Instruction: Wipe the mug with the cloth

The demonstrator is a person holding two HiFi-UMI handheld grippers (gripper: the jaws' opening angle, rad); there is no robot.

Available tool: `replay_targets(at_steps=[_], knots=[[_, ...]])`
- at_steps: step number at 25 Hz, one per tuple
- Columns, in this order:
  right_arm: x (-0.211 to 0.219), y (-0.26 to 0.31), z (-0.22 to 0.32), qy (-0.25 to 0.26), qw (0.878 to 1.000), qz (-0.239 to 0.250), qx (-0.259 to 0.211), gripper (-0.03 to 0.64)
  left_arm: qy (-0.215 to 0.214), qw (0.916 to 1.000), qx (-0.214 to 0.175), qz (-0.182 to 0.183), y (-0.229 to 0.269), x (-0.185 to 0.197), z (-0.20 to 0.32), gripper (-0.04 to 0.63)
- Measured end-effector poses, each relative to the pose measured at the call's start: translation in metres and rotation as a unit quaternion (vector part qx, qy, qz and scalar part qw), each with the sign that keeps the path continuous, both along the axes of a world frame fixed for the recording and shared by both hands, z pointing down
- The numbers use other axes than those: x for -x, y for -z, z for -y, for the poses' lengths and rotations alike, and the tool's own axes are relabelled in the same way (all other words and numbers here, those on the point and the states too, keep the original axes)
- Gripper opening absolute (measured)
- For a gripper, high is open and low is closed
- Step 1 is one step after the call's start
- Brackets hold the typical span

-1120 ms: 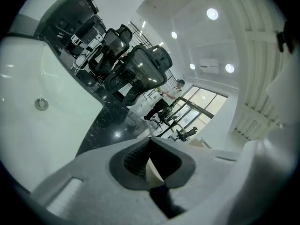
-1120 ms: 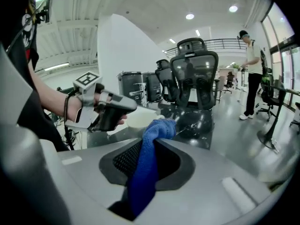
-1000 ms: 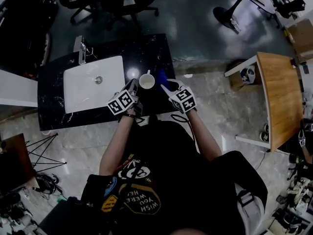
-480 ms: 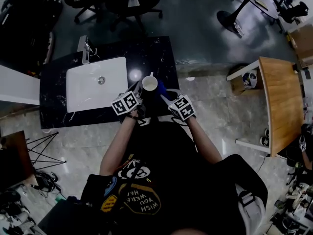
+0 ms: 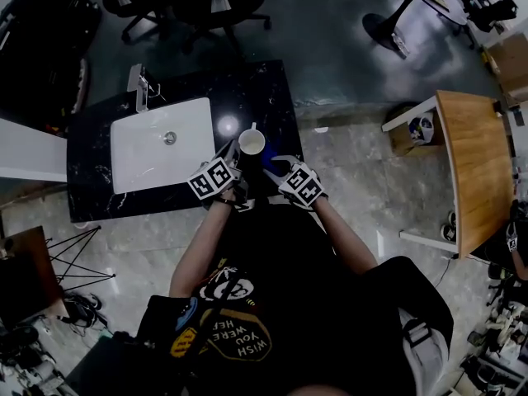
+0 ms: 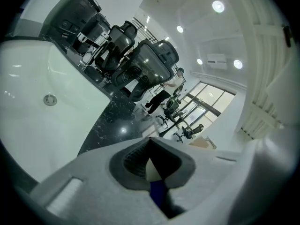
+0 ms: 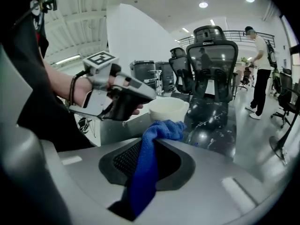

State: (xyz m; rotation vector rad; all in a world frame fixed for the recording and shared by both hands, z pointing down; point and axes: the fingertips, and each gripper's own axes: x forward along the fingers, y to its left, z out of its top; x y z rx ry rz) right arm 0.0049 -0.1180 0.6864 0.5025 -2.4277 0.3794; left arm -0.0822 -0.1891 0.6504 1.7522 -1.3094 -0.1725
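print on the shirt reads "wish you were he".

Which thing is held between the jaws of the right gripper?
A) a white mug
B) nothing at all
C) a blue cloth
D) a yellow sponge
C: in the right gripper view, the right gripper has its jaws closed on a blue cloth, which sticks out past their tips.

Tight at mug, open behind it.
Left gripper clamped on mug's left side; right gripper with cloth close at near right. Sink and faucet to the left. Bare black counter behind mug, chairs past far edge.
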Motion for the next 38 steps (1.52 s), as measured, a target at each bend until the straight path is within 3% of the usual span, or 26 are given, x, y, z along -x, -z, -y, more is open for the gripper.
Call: replay_targets(at_steps=[3,10,13,18,21,23,26,28,31,38], knots=[[0.0,0.002,-0.009,0.009,1.0,0.009,-0.004,0.077,0.001,1.0,0.0,-0.001,0.0,0.0,0.0,0.002],[-0.027,0.038,0.076,-0.097,0.993,0.019,-0.056,0.077,0.002,1.0,-0.001,-0.003,0.0,0.0,-0.001,0.002],[-0.023,0.028,0.076,-0.081,0.996,0.004,-0.046,0.077,0.005,1.0,0.0,-0.004,0.001,-0.001,-0.002,0.002],[-0.006,0.001,0.013,-0.019,1.0,0.008,0.006,0.077,0.008,1.0,0.002,-0.002,0.0,-0.001,-0.004,0.002],[-0.001,-0.006,-0.009,0.011,1.0,0.001,0.0,0.077,0.008,1.0,0.002,-0.004,-0.001,-0.001,-0.003,0.002],[-0.01,-0.001,0.004,-0.02,1.0,0.0,-0.013,0.077,0.006,1.0,0.002,-0.005,-0.001,-0.001,-0.004,0.002],[-0.031,0.024,0.055,-0.114,0.993,0.015,-0.043,0.077,0.005,1.0,-0.003,-0.005,0.002,-0.002,-0.003,0.002],[-0.034,0.039,0.081,-0.137,0.988,0.02,-0.065,0.077,0.004,1.0,-0.005,-0.001,0.002,-0.002,-0.003,0.002],[-0.021,0.038,0.078,-0.097,0.993,0.005,-0.068,0.077,0.003,1.0,-0.007,-0.002,0.003,-0.004,-0.004,0.002],[-0.002,0.001,-0.01,0.003,1.0,-0.001,-0.01,0.077,0.001,0.9999,-0.012,-0.007,0.005,-0.006,-0.005,0.002]])
